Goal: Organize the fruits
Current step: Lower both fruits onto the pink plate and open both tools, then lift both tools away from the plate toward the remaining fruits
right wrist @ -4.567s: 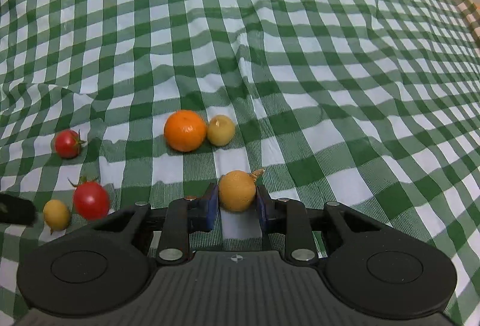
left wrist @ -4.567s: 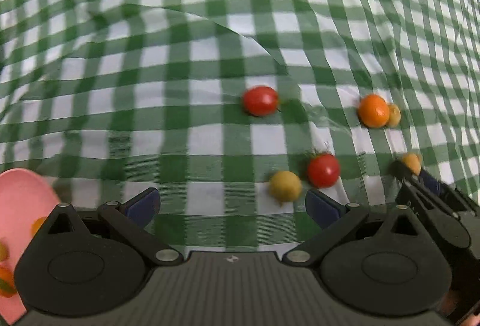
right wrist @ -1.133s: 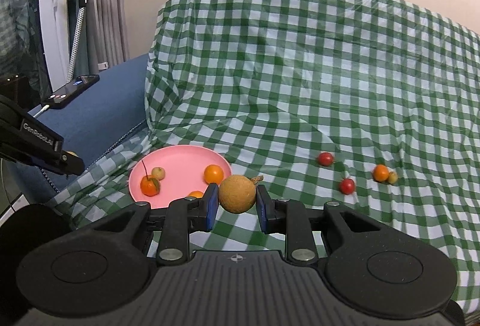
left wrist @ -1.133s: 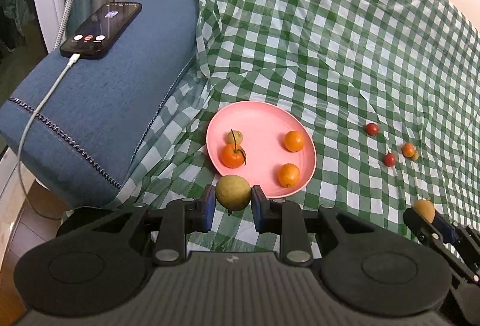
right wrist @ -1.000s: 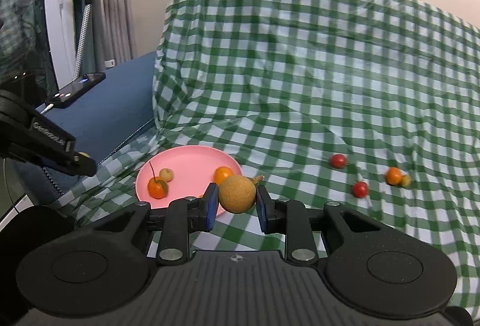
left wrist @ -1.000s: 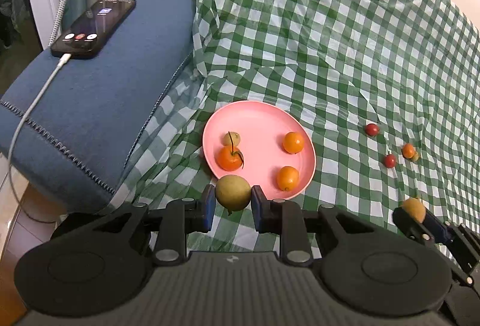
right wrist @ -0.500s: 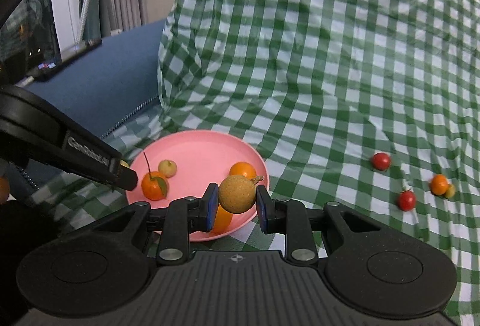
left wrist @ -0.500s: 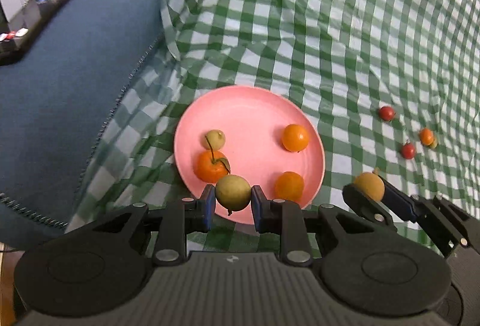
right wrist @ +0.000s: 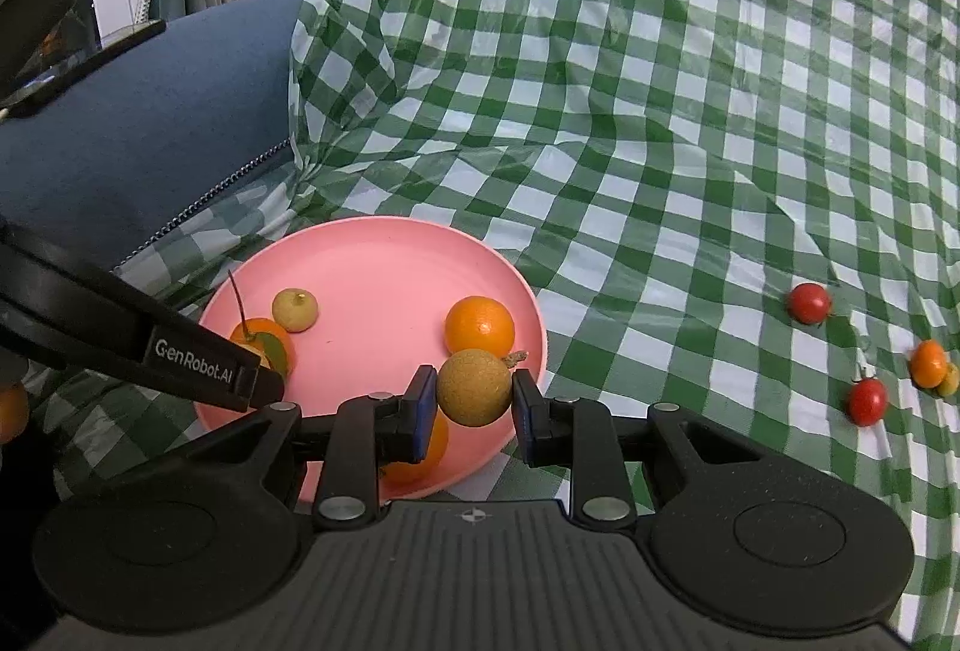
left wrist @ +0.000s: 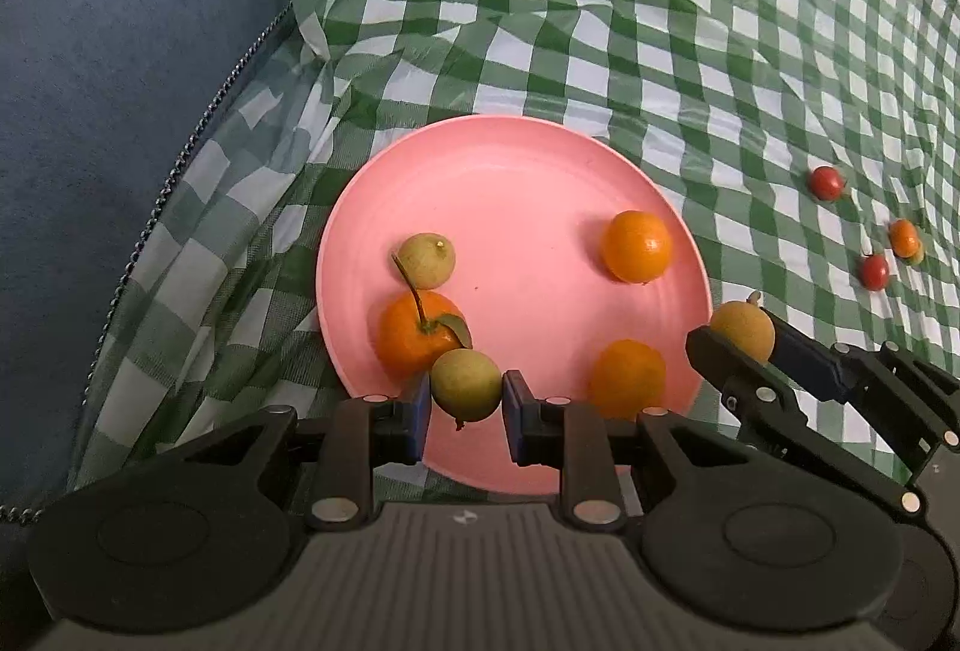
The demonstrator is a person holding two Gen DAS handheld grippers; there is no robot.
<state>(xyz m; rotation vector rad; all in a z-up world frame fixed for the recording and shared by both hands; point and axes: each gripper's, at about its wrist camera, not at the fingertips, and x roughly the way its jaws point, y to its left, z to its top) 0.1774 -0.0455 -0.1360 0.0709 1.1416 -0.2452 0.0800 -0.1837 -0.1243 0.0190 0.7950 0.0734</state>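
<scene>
A pink plate (left wrist: 528,171) (right wrist: 384,255) lies on the green checked cloth. It holds a leafy tangerine (left wrist: 414,333), a small yellow-green fruit (left wrist: 427,260) and two oranges (left wrist: 637,246) (left wrist: 627,378). My left gripper (left wrist: 467,399) is shut on a yellow-green fruit (left wrist: 467,384) over the plate's near edge. My right gripper (right wrist: 473,405) is shut on a tan longan (right wrist: 474,386) (left wrist: 743,330) over the plate's right edge. Two red cherry tomatoes (right wrist: 809,303) (right wrist: 867,402) and a small orange (right wrist: 929,363) lie on the cloth at the right.
A blue cushion (left wrist: 108,99) (right wrist: 138,111) borders the plate on the left. A small yellowish fruit (right wrist: 951,381) touches the loose orange. The cloth is wrinkled behind the plate. The left gripper's body (right wrist: 156,345) crosses the right wrist view at the left.
Both grippers have come down and closer to the plate, each still holding its fruit. The right gripper has moved left, up to the plate's right edge.
</scene>
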